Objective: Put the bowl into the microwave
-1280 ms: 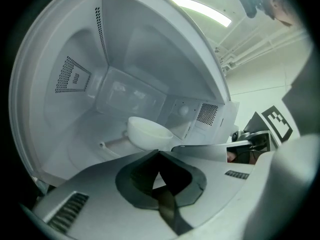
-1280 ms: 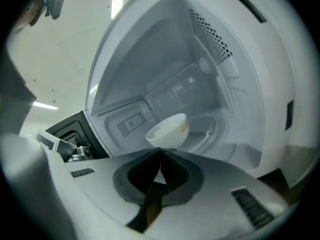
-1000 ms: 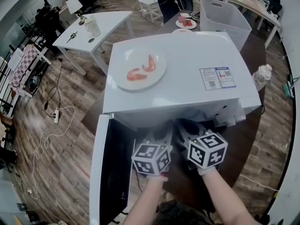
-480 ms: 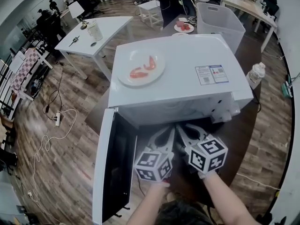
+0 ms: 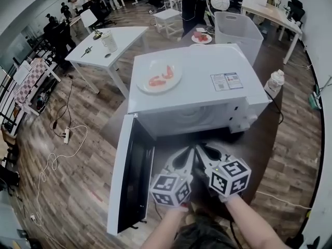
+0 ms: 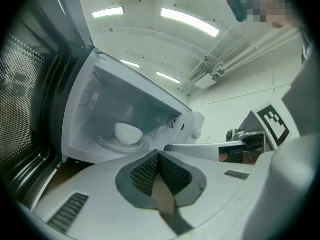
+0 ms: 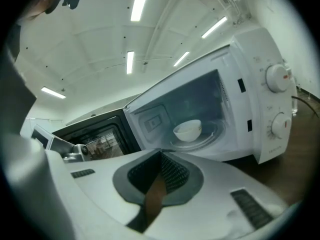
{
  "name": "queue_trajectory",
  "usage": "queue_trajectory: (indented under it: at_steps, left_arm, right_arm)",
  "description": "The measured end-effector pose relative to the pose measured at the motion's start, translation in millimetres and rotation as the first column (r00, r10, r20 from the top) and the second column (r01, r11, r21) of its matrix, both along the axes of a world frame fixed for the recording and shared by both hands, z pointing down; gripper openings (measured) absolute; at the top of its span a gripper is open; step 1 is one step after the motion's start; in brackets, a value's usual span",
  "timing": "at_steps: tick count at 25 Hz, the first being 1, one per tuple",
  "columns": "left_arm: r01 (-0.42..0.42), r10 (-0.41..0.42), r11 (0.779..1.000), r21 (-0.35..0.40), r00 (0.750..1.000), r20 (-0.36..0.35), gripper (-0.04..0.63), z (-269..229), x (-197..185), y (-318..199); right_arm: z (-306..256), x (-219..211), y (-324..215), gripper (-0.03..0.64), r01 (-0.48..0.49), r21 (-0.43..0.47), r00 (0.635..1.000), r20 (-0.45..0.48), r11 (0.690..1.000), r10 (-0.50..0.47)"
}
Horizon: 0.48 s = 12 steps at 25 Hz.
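A white bowl sits upright on the turntable inside the white microwave, whose door hangs open to the left. Both grippers are outside the cavity, just in front of its opening, side by side. My left gripper is shut with nothing between its pads. My right gripper is also shut and empty. The head view hides the bowl under the microwave's top.
A white plate with shrimp rests on top of the microwave. Two control knobs are at the microwave's right. A white table stands at the back left, a grey bin behind, and a plastic bottle at the right.
Both grippers have drawn back together out of the microwave's opening toward me, and now stand free in front of it. The door stays open.
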<state>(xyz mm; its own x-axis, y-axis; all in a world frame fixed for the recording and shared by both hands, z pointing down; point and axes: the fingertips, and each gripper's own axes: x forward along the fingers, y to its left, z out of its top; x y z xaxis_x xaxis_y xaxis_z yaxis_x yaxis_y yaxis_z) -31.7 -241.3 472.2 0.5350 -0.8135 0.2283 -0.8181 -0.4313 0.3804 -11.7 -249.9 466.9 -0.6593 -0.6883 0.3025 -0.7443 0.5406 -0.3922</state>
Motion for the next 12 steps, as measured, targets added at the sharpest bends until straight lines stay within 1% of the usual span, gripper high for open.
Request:
queue_trajectory:
  at_steps: [3, 12]
  left_arm:
    - [0.005, -0.004, 1.000, 0.006, 1.000, -0.001, 0.005, -9, -1, 11]
    - [-0.012, 0.012, 0.999, 0.043, 1.000, 0.000, 0.005, -30, 2, 52]
  right_arm:
    - [-7, 0, 12, 0.002, -0.005, -0.013, 1.000, 0.025, 1.000, 0.005]
    - [-29, 2, 52, 0.002, 0.012, 0.032, 1.000, -0.020, 0.999, -0.012]
